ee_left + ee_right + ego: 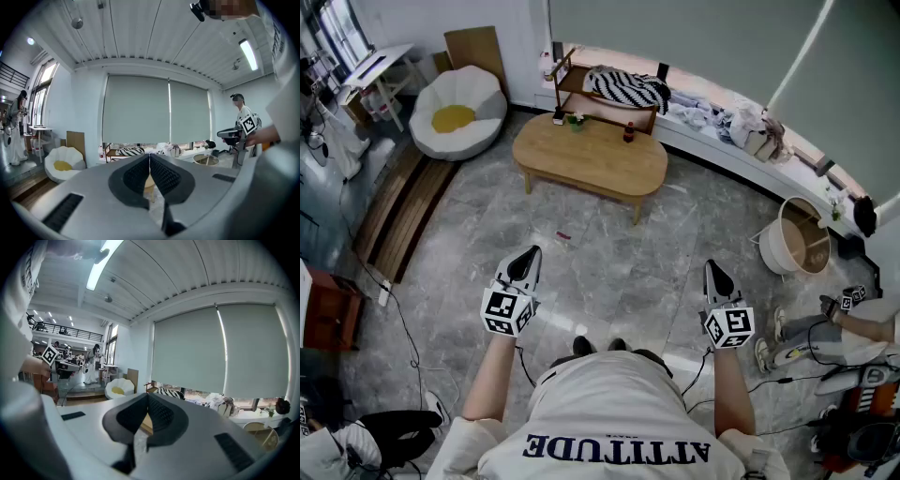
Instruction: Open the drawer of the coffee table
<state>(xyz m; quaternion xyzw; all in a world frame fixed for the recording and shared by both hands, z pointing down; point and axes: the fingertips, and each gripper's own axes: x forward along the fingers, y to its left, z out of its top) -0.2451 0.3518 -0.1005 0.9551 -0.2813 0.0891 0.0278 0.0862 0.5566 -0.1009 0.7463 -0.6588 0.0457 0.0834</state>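
Observation:
The oval wooden coffee table (591,155) stands across the grey floor, well ahead of me; a small plant and a dark bottle sit on its top. No drawer shows from this angle. My left gripper (524,263) and right gripper (715,277) hang side by side in front of my body, both shut with nothing between the jaws, far short of the table. In the left gripper view the left gripper (149,163) has its pads pressed together, with a sliver of the table (149,183) behind them. In the right gripper view the right gripper (147,404) is likewise shut.
A white egg-shaped chair (457,112) with a yellow cushion sits at the far left. A wooden shelf (605,89) with a striped cloth stands behind the table. A round white basket (798,237) is at the right. Cables, shoes and seated people's legs lie near the bottom corners.

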